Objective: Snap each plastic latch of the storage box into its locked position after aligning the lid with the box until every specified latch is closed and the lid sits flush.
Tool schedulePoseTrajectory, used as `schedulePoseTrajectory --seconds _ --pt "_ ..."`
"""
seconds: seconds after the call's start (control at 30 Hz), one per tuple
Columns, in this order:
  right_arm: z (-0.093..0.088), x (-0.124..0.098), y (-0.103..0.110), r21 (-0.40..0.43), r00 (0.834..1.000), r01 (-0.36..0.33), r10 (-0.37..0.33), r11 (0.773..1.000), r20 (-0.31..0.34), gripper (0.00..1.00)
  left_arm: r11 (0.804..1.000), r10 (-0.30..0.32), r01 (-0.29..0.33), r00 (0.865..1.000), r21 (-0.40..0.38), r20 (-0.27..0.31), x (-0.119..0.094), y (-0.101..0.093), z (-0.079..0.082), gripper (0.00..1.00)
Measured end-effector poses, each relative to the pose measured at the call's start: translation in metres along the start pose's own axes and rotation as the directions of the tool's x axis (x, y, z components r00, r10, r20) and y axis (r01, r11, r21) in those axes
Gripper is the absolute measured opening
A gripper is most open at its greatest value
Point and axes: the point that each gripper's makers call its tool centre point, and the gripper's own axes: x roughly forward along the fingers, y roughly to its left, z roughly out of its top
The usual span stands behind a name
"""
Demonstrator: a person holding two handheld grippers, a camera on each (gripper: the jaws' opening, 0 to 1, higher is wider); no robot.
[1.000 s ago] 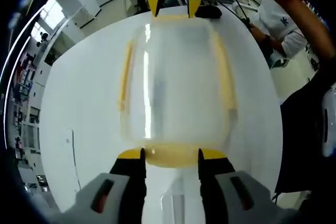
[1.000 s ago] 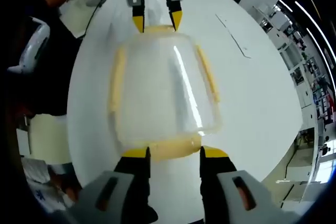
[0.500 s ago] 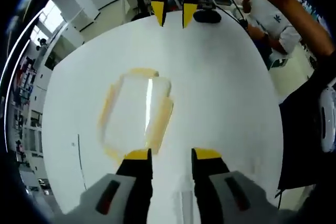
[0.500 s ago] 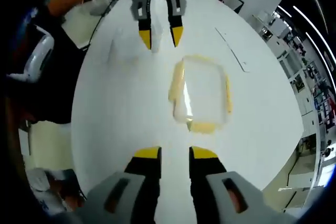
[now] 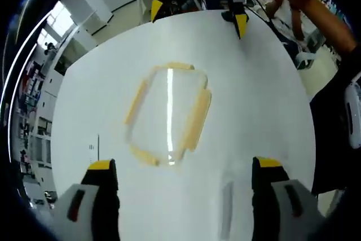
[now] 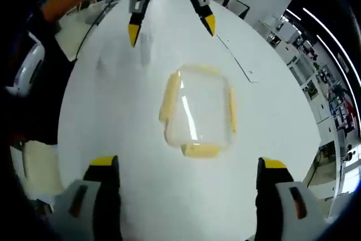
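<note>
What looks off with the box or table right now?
Nothing stands out. The clear storage box sits flat on the white table with its lid on and yellow latches along the sides. Both tongs, left and right, are wide open and clear of it.

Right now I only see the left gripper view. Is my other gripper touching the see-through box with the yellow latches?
Observer: No. In the right gripper view the clear plastic storage box lies apart from the right gripper, whose fingers are wide open.
Operator: Is anything by the table's edge over there?
Observer: A pale cream thing beside the round white table; I cannot tell what.
Operator: How does mine look from there?
Observer: The left gripper is open, empty.
</note>
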Motion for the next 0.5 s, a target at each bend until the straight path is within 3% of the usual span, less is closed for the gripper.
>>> schedulePoseTrajectory --seconds 0.13,0.2,0.27,0.33,0.37,0.43,0.5 --pt "-0.008 0.000 -0.004 -0.036 0.998 0.043 -0.044 0.998 -0.049 1.00 1.000 -0.005 0.005 1.000 -0.006 0.020 -0.001 0.002 0.001 1.00" --pt "-0.017 0.003 0.010 -0.007 0.996 -0.008 0.007 1.000 -0.088 1.00 1.000 -0.003 0.003 1.000 -0.004 0.027 -0.002 0.002 0.001 1.00" --pt "-0.018 0.006 0.010 -0.032 0.996 -0.008 0.005 0.999 -0.090 0.99 1.000 -0.008 0.008 1.000 -0.003 0.028 -0.001 0.002 0.000 1.00" --pt "-0.020 0.007 0.013 0.012 0.994 -0.026 0.027 1.000 -0.104 0.94 1.000 -0.009 0.008 1.000 0.009 0.019 0.000 0.002 -0.003 1.00" --pt "-0.015 0.008 0.007 0.006 0.997 -0.005 0.005 1.000 -0.081 0.93 1.000 -0.006 0.005 1.000 0.020 0.013 0.001 0.005 -0.005 1.00" --pt "-0.012 0.006 -0.006 -0.025 0.997 0.033 -0.035 0.999 -0.074 0.86 0.999 -0.008 0.007 1.000 0.032 0.008 0.001 0.007 -0.006 1.00" --pt "-0.010 0.005 -0.008 -0.021 0.997 0.029 -0.031 0.999 -0.067 0.69 0.999 -0.011 0.011 1.000 0.034 0.006 0.000 0.011 -0.005 1.00"
